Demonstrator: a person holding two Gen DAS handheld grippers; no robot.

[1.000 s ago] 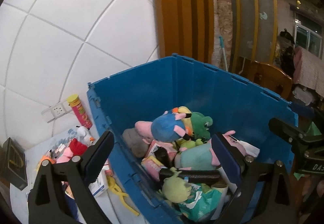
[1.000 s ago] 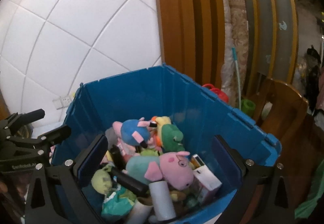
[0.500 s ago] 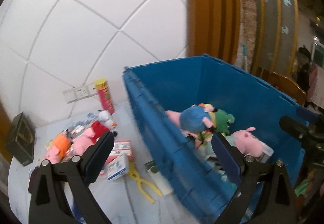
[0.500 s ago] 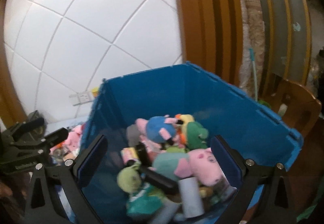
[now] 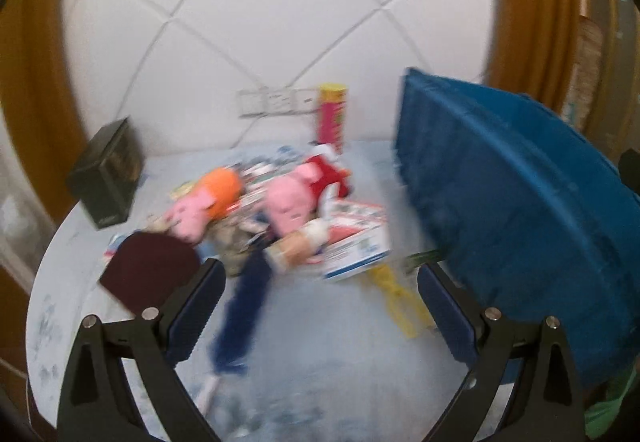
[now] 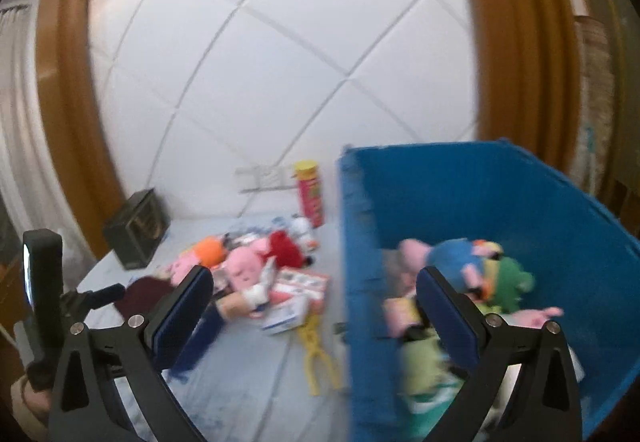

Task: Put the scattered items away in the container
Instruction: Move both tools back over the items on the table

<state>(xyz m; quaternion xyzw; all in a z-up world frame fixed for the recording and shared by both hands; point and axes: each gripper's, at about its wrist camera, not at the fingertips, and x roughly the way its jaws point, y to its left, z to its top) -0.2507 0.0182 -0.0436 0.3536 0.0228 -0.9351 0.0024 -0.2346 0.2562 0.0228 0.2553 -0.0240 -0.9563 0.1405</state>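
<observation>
A blue crate (image 6: 560, 218) holds several plush toys, among them a blue-and-pink one (image 6: 448, 256) and a green one (image 6: 510, 276). Left of the crate (image 5: 520, 202), scattered items lie on the pale table (image 5: 320, 362): two pink plush pigs (image 5: 288, 202) (image 5: 200, 202), a white box (image 5: 356, 242), yellow tongs (image 5: 396, 290), a dark blue cloth (image 5: 244, 306), a maroon cap (image 5: 148, 270). My left gripper (image 5: 320, 302) is open above the table before the pile, empty. My right gripper (image 6: 316, 306) is open over the crate's left wall, empty.
A pink can with a yellow lid (image 5: 332, 114) stands by the wall socket (image 5: 272, 102). A dark box (image 5: 108, 174) sits at the table's left. The left gripper's body (image 6: 44, 302) shows at the left of the right wrist view. Both views are motion-blurred.
Both grippers swung left, away from the crate's inside toward the scattered pile. The left view now faces the table; the crate has slid to the right. Both stay open.
</observation>
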